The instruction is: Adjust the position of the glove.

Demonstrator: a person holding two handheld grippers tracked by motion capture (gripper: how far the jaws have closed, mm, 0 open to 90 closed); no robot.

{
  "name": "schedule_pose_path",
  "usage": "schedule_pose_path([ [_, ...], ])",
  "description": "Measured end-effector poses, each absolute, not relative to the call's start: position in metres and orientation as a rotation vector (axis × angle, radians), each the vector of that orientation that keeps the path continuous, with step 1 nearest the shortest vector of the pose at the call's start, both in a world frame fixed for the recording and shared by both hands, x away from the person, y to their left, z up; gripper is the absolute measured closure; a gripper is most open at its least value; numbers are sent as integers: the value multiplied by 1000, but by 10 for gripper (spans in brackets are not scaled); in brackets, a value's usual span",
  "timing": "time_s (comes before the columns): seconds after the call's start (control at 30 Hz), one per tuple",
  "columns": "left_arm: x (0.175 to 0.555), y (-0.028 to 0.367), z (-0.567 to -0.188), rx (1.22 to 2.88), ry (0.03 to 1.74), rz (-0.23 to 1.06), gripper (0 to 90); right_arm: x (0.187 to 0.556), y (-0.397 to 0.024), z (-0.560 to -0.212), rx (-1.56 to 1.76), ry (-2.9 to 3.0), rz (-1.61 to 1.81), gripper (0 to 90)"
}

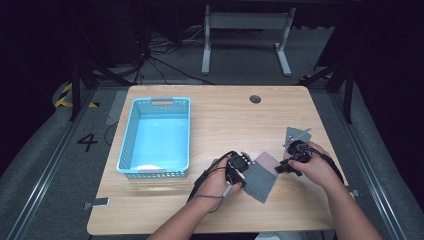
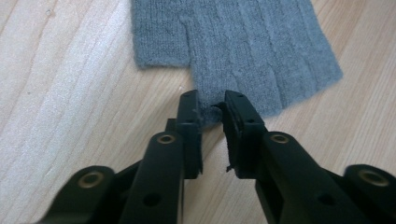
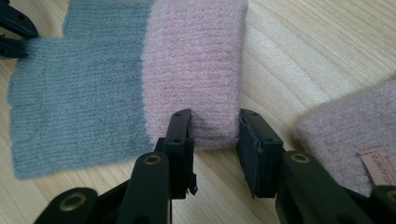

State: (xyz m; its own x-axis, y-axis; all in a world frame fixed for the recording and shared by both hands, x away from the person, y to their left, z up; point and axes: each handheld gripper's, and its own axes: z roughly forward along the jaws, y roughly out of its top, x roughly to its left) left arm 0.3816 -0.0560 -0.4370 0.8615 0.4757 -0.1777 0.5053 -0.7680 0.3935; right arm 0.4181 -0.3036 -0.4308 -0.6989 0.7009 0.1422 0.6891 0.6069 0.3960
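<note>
A knitted glove (image 1: 261, 177) with a grey body and a pink cuff (image 3: 191, 60) lies flat on the wooden table between my two hands. My left gripper (image 1: 243, 165) sits at its grey end. In the left gripper view the jaws (image 2: 212, 100) stand close together, pinching the tip of a narrow grey knit strip (image 2: 243, 42). My right gripper (image 1: 281, 167) is at the cuff end. Its jaws (image 3: 215, 116) close on the near edge of the pink cuff, one pad on the cloth and one at its side edge. The left gripper (image 3: 14, 28) also shows at the far grey corner.
A second pink knit piece with a small sewn label (image 3: 355, 135) lies just right of my right gripper. A light blue plastic basket (image 1: 129, 135) stands on the left half of the table. A round cable hole (image 1: 255, 99) sits near the far edge.
</note>
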Motion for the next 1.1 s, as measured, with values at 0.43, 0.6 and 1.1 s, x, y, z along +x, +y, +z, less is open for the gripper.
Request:
schedule_pose_path([
  [0.43, 377, -58, -432, 2613, 715, -26, 881, 417, -303, -427, 1173, 2765, 657, 798],
  [0.6, 376, -55, -426, 2590, 716, -9, 883, 416, -303, -424, 1153, 2767, 673, 834],
  [1.1, 385, -24, -397, 2522, 742, 71, 885, 387, -300, -397, 1155, 2755, 818, 842],
])
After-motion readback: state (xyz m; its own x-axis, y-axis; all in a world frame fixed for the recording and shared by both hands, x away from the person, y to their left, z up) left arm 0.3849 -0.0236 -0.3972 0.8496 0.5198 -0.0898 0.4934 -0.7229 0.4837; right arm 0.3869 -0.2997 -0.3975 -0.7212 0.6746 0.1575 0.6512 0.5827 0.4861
